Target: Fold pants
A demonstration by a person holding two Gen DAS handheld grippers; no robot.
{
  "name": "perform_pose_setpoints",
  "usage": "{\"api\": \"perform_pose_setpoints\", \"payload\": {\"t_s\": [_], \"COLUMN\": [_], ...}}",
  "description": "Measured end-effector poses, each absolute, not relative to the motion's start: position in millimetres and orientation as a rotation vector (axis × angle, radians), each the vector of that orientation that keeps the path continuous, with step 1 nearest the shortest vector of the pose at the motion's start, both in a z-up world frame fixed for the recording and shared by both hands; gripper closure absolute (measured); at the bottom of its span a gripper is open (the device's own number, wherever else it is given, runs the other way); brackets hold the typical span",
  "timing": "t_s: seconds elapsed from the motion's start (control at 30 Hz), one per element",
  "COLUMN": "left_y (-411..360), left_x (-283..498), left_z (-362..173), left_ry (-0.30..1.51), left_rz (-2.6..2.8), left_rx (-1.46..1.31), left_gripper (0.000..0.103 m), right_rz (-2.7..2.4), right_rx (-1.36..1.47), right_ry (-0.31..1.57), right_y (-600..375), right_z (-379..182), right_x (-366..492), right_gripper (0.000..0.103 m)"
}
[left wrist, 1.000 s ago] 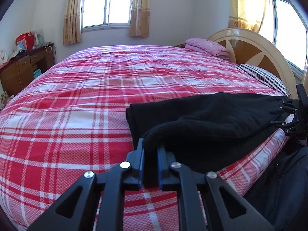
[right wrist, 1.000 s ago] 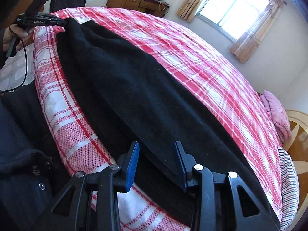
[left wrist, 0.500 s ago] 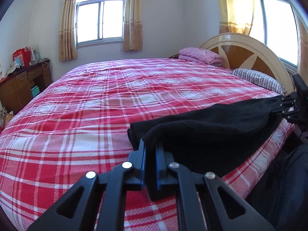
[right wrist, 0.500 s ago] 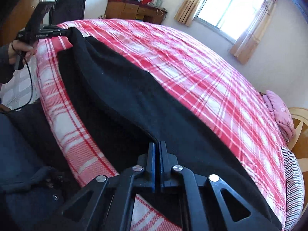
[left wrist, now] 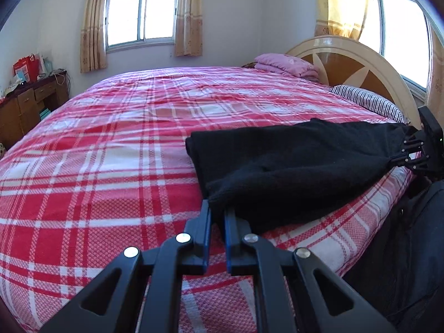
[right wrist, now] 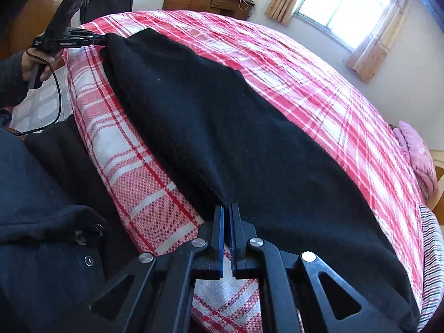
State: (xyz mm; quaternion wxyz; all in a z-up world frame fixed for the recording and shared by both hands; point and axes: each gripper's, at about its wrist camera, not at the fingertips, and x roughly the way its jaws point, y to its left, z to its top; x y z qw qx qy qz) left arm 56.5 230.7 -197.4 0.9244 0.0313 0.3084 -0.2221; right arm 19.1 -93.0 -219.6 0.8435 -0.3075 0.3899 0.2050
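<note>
Between both clamped grippers, left gripper point(left wrist: 217, 211) and right gripper point(right wrist: 228, 208), black pants point(right wrist: 222, 127) stretch along the bed point(left wrist: 111, 144) edge

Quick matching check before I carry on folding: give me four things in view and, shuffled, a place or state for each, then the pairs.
1. black pants
2. pink folded bedding
3. striped pillow
4. wooden desk

A. against the wall, left of the bed
B. below the headboard, near side
C. pinched by the left gripper and the right gripper
D. far corner by the headboard

Pairs: 1-C, 2-D, 3-B, 4-A
</note>
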Motion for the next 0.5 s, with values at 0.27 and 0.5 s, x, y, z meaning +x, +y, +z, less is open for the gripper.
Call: {"api": "perform_pose_setpoints", "payload": {"t_s": [0.27, 0.5], "left_y": [248.3, 284.4], "left_x": [52.0, 49.3], "left_z": [-195.8, -182.6], "left_ry": [0.642, 0.609], "left_rz": [-0.403, -0.253], "left_rx": [0.053, 0.003], "left_gripper": [0.076, 0.076], "right_rz": [0.442, 0.434], "right_rx": [-0.598, -0.567], "right_ry": [0.846, 0.834], "right_y": [-98.5, -109.1], "right_z": [-220.3, -214.4], "right_x": [24.6, 11.3], "right_gripper": [0.095, 0.056]}}
